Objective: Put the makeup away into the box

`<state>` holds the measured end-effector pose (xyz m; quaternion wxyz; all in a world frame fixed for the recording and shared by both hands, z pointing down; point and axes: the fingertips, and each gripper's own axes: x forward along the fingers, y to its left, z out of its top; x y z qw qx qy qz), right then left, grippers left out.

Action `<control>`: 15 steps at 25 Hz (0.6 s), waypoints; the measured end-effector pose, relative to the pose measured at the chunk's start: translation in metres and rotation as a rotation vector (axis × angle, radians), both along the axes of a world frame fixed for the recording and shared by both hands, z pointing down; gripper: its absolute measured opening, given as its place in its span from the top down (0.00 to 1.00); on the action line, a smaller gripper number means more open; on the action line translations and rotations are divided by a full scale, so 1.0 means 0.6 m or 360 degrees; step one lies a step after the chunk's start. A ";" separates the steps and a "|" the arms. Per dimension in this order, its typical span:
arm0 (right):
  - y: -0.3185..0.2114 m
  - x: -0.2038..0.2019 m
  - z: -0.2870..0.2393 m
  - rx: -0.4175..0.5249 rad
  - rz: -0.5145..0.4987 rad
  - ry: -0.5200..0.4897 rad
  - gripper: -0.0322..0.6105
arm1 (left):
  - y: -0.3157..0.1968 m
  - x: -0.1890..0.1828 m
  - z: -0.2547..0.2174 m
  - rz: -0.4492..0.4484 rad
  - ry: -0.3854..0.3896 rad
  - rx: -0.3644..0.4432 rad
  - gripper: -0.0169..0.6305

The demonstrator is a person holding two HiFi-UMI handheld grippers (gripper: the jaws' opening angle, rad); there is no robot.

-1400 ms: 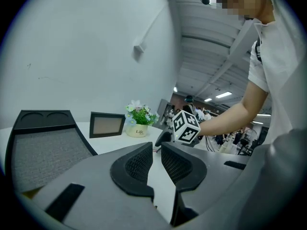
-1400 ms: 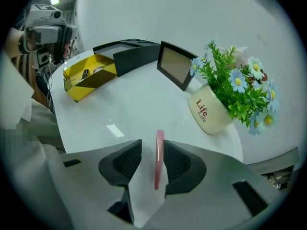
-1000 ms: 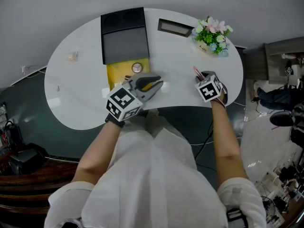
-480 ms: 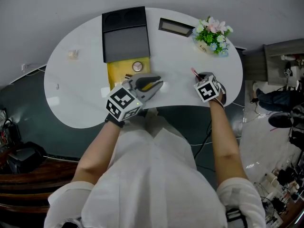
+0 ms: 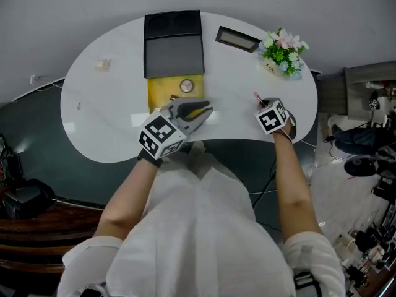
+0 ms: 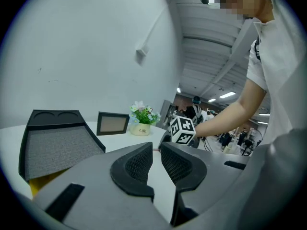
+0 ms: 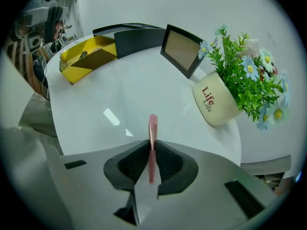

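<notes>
I see a white table (image 5: 111, 135) with a rounded, bean-like outline. At the middle of its far side stands an open box (image 5: 174, 54), its black lid toward the wall and its yellow tray nearer me. Just right of the box a small picture frame (image 5: 237, 39) stands propped. Farther right is a cream pot of flowers (image 5: 283, 53). Near the far left edge lies a small pale object (image 5: 102, 64), too small to identify.

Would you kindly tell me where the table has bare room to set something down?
The widest bare patch is the table's left side, between the small pale item and the open box. Another lies between that box and the right gripper, shut on a pink stick. Crowded: far right, by photo frame and flower pot.
</notes>
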<state>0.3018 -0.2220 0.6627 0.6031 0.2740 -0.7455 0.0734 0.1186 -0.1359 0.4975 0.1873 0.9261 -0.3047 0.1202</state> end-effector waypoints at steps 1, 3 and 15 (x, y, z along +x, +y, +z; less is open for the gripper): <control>0.000 0.001 0.000 0.0004 -0.0001 0.0013 0.88 | 0.002 -0.004 -0.001 -0.0010 0.0001 0.0002 0.87; 0.000 0.001 -0.002 0.0015 0.0007 0.0021 0.88 | 0.006 -0.014 -0.003 -0.0029 0.0003 0.0006 0.87; -0.011 -0.117 -0.079 0.0113 -0.0099 -0.0124 0.88 | 0.018 -0.074 -0.003 -0.0124 0.0019 0.0014 0.87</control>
